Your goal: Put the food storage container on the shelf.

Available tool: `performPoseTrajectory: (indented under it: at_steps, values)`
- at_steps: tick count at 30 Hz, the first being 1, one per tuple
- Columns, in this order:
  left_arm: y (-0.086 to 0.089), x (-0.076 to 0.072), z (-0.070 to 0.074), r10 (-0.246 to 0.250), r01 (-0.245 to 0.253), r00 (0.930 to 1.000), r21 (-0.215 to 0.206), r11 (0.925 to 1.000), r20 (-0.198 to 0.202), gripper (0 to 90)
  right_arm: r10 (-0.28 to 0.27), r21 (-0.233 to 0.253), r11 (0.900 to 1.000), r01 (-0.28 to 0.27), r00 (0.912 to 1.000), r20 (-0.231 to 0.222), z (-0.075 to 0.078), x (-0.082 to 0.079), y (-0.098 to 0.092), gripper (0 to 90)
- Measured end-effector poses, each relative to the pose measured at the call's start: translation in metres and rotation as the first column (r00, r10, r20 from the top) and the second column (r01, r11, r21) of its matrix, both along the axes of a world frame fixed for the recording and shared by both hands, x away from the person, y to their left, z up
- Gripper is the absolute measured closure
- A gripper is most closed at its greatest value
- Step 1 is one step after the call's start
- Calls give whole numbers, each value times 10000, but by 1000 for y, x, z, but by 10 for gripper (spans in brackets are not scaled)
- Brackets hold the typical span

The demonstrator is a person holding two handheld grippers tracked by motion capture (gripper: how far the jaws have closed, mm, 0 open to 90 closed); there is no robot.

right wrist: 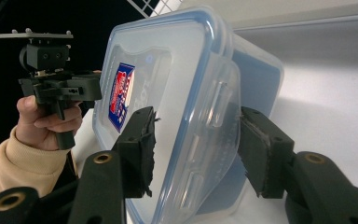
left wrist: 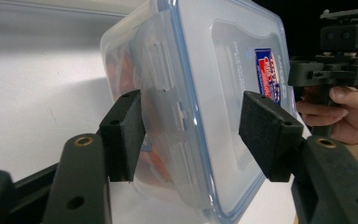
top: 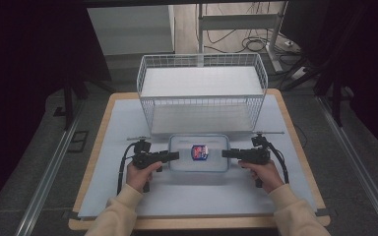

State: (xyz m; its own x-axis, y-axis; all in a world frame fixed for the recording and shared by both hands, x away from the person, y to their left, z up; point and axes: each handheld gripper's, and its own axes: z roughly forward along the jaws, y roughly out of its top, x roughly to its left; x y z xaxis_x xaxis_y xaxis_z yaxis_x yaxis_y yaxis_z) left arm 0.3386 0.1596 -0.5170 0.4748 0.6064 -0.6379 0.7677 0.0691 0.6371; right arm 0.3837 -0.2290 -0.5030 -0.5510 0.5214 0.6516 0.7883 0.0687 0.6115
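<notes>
A wooden-edged bench [top: 94,147] sits centre, covered by a pale sheet [top: 123,118]. At its far side stands a white wire basket [top: 202,78]. Grey carpeted floor [top: 24,162] spreads left and right, with a metal rail [top: 49,172] running along the left and another rail [top: 359,167] along the right. Farther back, a white panel [top: 128,29] stands on the left, a white metal frame [top: 241,22] on the right, and cables [top: 246,44] loop across the floor. Both far corners lie in deep shadow.
</notes>
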Motion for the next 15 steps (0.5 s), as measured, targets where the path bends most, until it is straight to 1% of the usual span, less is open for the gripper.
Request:
performPoseTrajectory:
  at_steps: [3, 8, 10, 15]
  values:
    - [-1, -7, 1, 43, -46, 9997, 119, 9999, 256, 426, -11, 1, 10000, 11, 9995, 309, 1, -7, -1, 507]
    - [-2, -14, 3, 116, -129, 9986, 248, 9996, 523, 437, -119, -12, 9999, 120, 9973, 724, 2, -17, 0, 515]
    - [-2, -16, 2, 79, -98, 9977, 284, 9995, 673, 438, -115, -40, 9999, 119, 9965, 824, 3, -18, 0, 516]
    - [-3, -18, 4, 129, -151, 9976, 319, 9994, 680, 441, -148, -80, 9998, 155, 9963, 848, 4, -20, 0, 518]
